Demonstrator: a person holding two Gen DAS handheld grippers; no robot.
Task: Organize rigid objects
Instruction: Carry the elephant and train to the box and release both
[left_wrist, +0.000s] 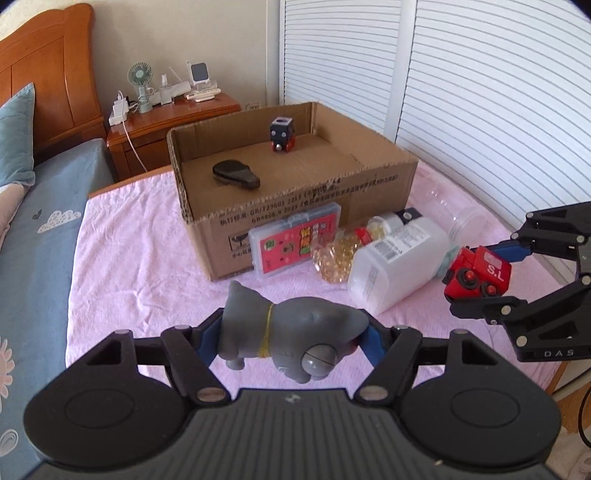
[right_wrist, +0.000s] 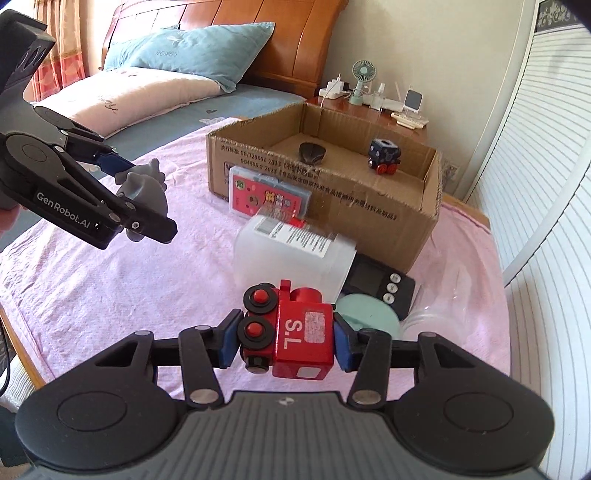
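- The left gripper is clamped on a grey toy figure; the blue pads press its two ends, and the toy hangs crosswise above the pink blanket; a yellow band circles its middle
- The right gripper is clamped on a red toy train marked "S.L"; the pads squeeze its front and back, the black-and-red wheels face left, and it is held clear of the blanket
- Seen from the left wrist, the right gripper and its train hang at the right, near the white plastic jug
- Just beyond the train a white plastic jug lies on its side on the blanket, label up; a round pale green thing and a black timer with three buttons lie at its right, the timer touching the box
- A bag of yellow beads lies left of the jug; a clear case with a pink card leans against the near wall of the cardboard box
- A clear plastic jar lies to the right of the box
- Inside the open box lie a black mouse on the left and a dark blue toy train at the far wall
- Farther off stands a wooden nightstand with a small green fan; a bed with a blue pillow lies to the left
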